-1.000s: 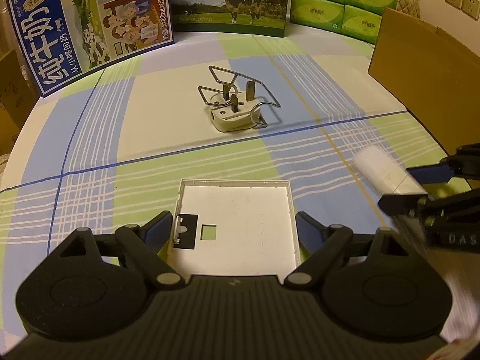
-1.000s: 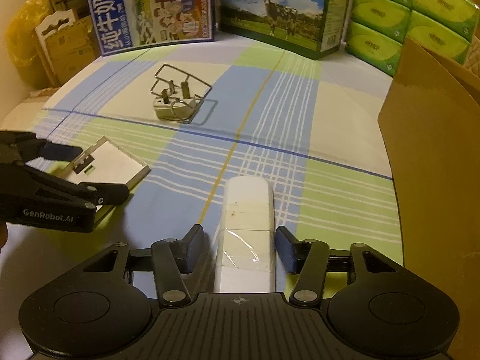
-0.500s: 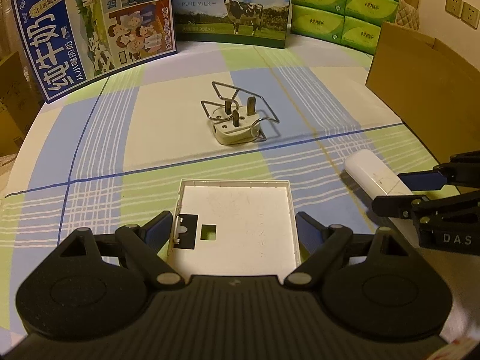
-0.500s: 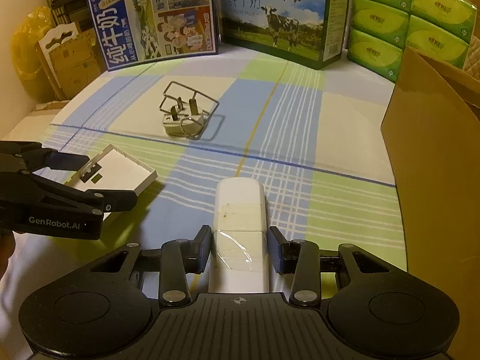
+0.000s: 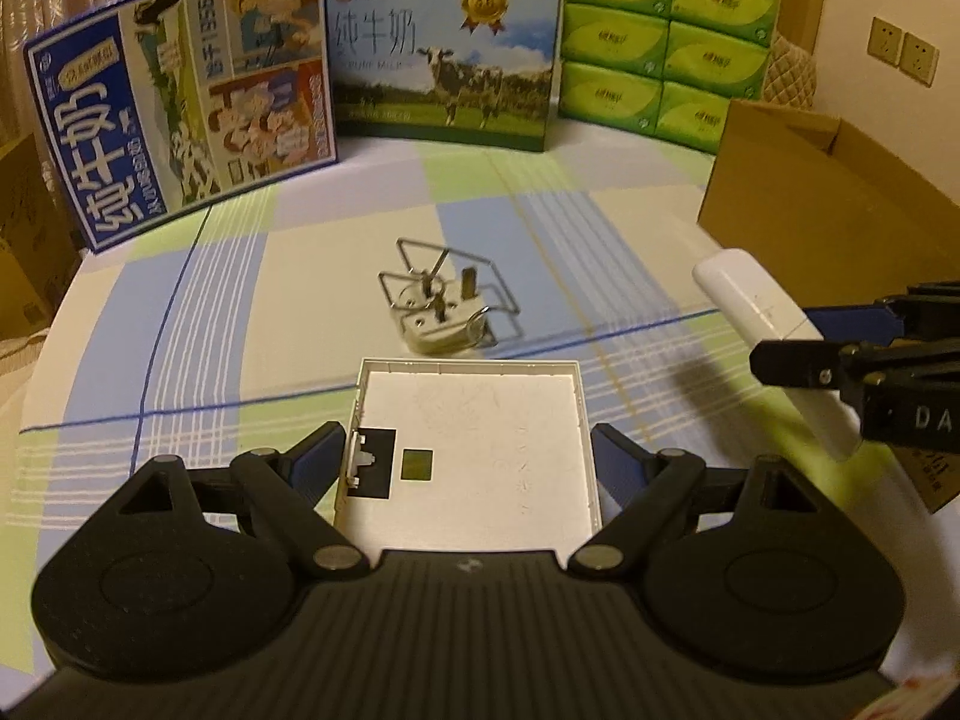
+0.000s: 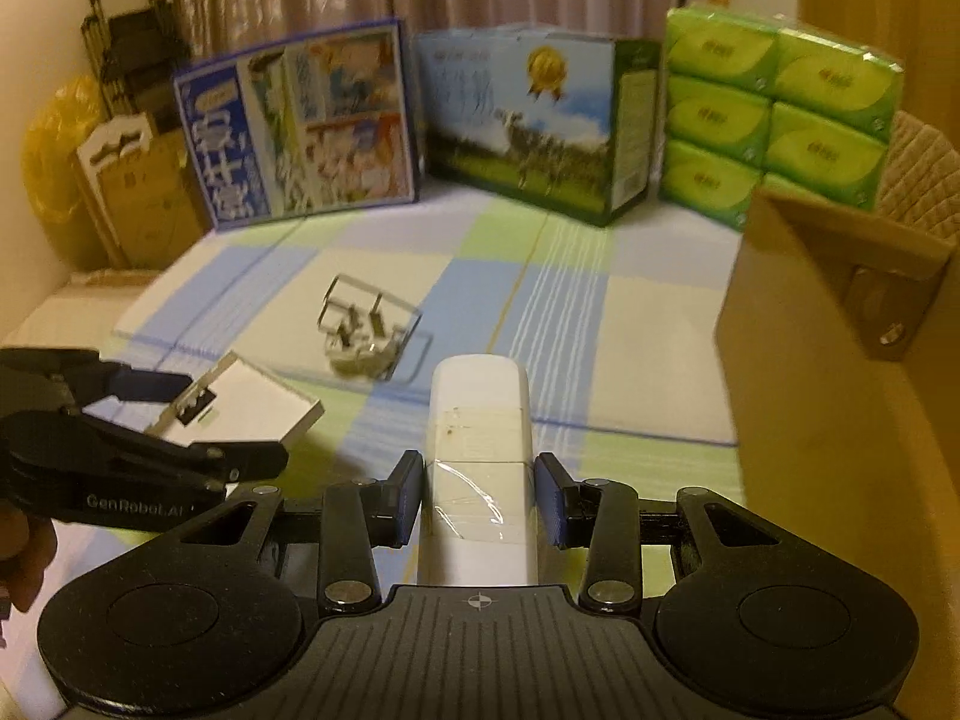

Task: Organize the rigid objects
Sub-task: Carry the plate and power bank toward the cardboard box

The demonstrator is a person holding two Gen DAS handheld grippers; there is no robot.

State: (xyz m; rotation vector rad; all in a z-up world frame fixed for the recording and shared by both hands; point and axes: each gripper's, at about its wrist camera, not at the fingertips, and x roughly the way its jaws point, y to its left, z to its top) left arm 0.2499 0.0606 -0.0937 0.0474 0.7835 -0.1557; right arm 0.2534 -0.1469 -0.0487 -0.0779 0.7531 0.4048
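I had the right gripper (image 6: 478, 498) clamped on the long white plastic bar wrapped in clear tape (image 6: 480, 456), held off the checked tablecloth (image 5: 300, 276) beside the open brown cardboard box (image 6: 828, 396). The left gripper (image 5: 465, 456) stood apart around the flat white square plastic cover (image 5: 474, 438), which lay on the cloth. I judged it best to lift the bar clear over the box wall before releasing
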